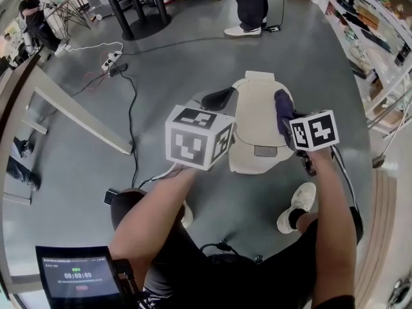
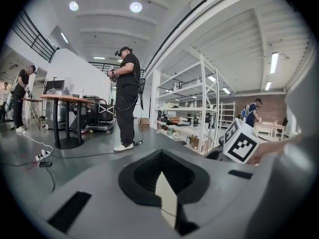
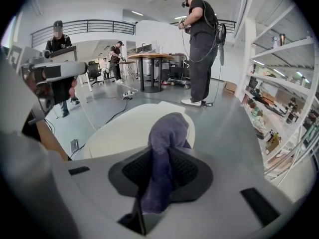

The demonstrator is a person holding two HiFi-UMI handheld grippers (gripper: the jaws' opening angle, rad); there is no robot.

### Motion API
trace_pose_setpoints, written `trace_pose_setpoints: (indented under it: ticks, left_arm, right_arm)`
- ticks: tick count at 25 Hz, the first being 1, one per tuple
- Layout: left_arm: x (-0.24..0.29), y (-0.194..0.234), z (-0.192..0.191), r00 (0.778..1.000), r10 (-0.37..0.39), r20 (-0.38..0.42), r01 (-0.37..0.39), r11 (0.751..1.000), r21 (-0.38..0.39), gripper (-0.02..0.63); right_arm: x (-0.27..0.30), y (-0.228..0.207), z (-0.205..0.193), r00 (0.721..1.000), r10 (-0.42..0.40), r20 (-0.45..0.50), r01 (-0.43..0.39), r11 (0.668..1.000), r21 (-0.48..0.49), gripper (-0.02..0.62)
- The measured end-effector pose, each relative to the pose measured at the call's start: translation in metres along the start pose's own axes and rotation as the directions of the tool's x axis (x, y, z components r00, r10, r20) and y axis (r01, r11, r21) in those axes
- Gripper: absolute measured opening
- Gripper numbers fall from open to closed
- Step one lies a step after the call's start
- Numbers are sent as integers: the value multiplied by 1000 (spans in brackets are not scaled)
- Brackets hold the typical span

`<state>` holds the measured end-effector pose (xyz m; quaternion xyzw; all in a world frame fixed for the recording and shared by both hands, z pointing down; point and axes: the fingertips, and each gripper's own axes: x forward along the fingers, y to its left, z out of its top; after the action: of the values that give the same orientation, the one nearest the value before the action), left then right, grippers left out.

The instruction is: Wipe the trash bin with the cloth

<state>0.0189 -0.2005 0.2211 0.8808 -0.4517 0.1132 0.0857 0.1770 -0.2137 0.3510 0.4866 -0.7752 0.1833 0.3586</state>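
Observation:
The cream trash bin (image 1: 257, 118) stands on the grey floor just ahead of my feet, its lid down. My right gripper (image 1: 287, 125) hangs over the lid's right side, shut on a purple cloth (image 1: 282, 105). In the right gripper view the cloth (image 3: 167, 143) runs up out of my right gripper (image 3: 158, 171) and drapes onto the bin lid (image 3: 119, 131). My left gripper (image 1: 217, 100) floats by the bin's upper left edge. In the left gripper view my left gripper (image 2: 162, 177) looks shut with nothing in it; only a pale sliver shows in its slit.
Black cables and a power strip (image 1: 113, 59) lie on the floor at the left. A person (image 1: 251, 5) stands beyond the bin. Shelving (image 1: 380, 37) lines the right side. A slanted beam (image 1: 84, 118) runs at the left. My shoe (image 1: 297, 205) is near the bin.

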Motion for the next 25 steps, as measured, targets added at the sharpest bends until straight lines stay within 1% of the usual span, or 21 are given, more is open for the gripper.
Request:
trace_pose_setpoints:
  ticks: [5,8,10,13,15,17,19,22,25]
  left_arm:
    - [-7,-24,1,999,-49,13,49,999,5,0]
    - [-15,-28,-3,998,-57,16,57,998,15,0]
    - [-20,-25,-3,998,-55,21,55,998,17,0]
    - [-26,-17,-2,998,-50,27,50,999,6,0]
    - [-30,-13,-2,998,-50,30,50,999,-3,0]
    - [-33,-9,-4,998,-47,30,47,999,-5,0]
    - [-36,-6,-8,999,-43,25,43,999,-6,0]
    - [-35,-5,-15,999,-41,19,41,999,-9,0]
    - [-38,-5,-19,999,-42,13,43,999,-11,0]
  right_arm:
    - [-16,-17,-24,995,-95,-6,95,994,53,87]
    - [-29,-9,-27,993,-115,22,114,992,48,87]
    - [-38,10,-17,993,-88,81,86,996,30,87]
    - [-47,53,-1,986,-9,167,10,1000,-5,87]
    - [-48,83,8,979,44,199,-39,999,-31,87]
    - [-45,105,11,977,76,199,-66,996,-58,87]
    - [-38,119,7,979,91,181,-79,994,-72,87]
    - [-27,131,4,980,101,173,-89,993,-74,87]
    - [-19,145,6,982,96,164,-83,993,-86,87]
